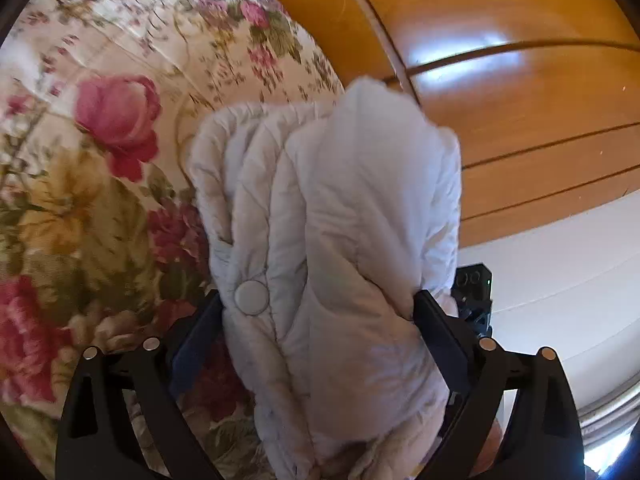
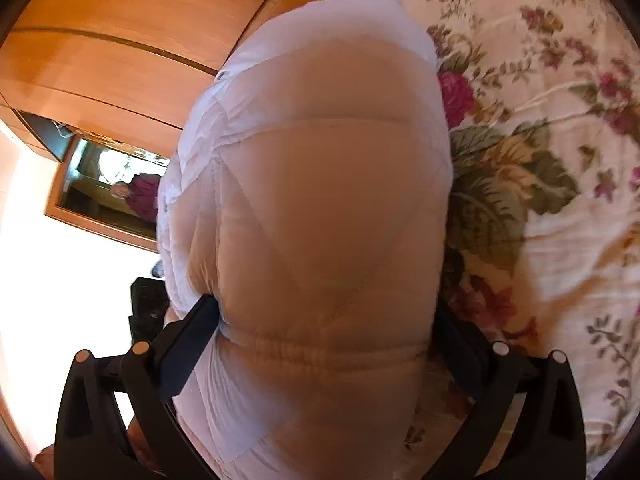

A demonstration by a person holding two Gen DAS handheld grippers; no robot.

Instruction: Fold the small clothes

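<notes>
Above the flowered bedspread [image 1: 92,184], between both of your grippers: one white quilted garment [image 1: 344,248], bunched and held up off the bed.

Item 1, left gripper [image 1: 316,312]. Your two dark fingers [image 1: 436,328] are closed in against the thick bundle of padded cloth, one on each flank, with the fabric filling the whole gap between them. The garment rises past the fingertips in several stitched folds. A round white snap button [image 1: 251,297] sits on the fold nearest your left-hand finger.

Item 2, right gripper [image 2: 320,312]. Your fingers [image 2: 192,320] are pressed on the same garment [image 2: 320,200], which bulges out between them and covers most of this view. A gathered seam [image 2: 320,350] crosses the cloth level with the fingertips. The far finger is mostly hidden behind the fabric.

Item 3, surroundings. Bedspread [image 2: 540,160]: cream ground with pink roses and green leaves, lying below and beside the garment in both views. Wooden wardrobe panels [image 1: 500,80], orange-brown with dark grooves, stand beyond the bed. A mirror [image 2: 108,196] in a wooden frame shows at the left of the right wrist view. A small black device [image 1: 474,292] peeks out just beside the garment's right edge in the left wrist view; what it is cannot be told.
</notes>
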